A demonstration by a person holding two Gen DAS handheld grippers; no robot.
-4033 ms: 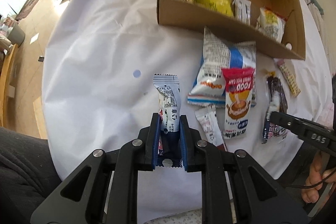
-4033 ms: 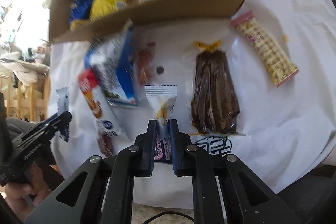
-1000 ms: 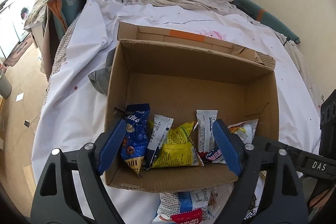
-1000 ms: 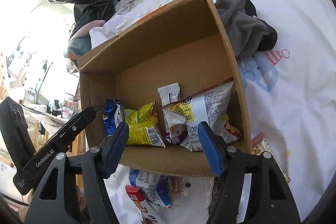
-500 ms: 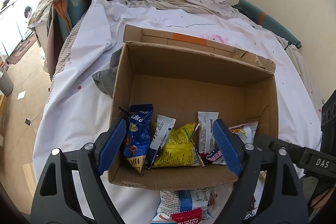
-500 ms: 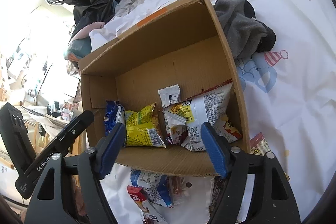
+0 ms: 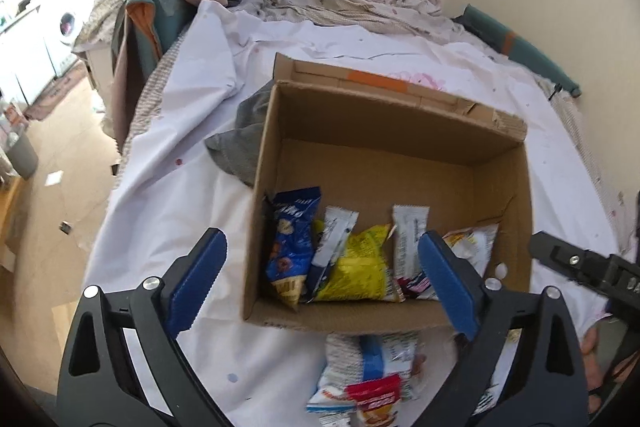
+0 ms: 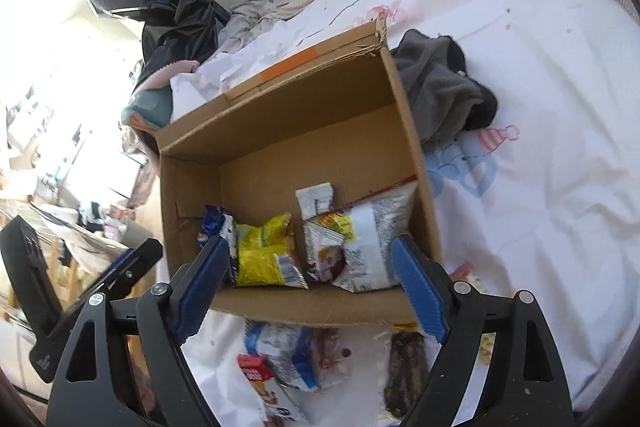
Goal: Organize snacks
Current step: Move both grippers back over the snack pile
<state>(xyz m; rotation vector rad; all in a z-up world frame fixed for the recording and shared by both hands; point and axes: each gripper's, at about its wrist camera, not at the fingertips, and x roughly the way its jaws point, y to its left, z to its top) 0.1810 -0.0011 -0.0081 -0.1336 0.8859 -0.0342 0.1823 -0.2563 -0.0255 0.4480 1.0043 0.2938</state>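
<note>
Your left tongs [image 7: 322, 281] are spread wide with nothing between the blue pads; their jaws have just been opening further. Your right tongs [image 8: 312, 285] are likewise spread and empty, their jaws also just opening. Both hang above the near wall of the cardboard box [image 7: 360, 319], which sits on the bed [image 7: 168, 211] with its long axis running left to right across your view.

Inside, the snacks lie in a row against that near wall. In the left view the blue packet [image 7: 292, 239] stands at the left end, leaning, its long axis running from the near wall toward the far one. Beside it a slim white sachet [image 7: 334, 239] tilts over the yellow packet [image 7: 360, 267]. A white bar [image 7: 408, 231] points its long axis away from you, and a larger white bag [image 8: 372, 239] fills the right end.

Outside, just in front of the box, a blue-and-white bag [image 7: 372, 359] and a red packet [image 7: 374, 393] lie on the sheet. A grey cloth [image 8: 440, 87] lies beside the box.
</note>
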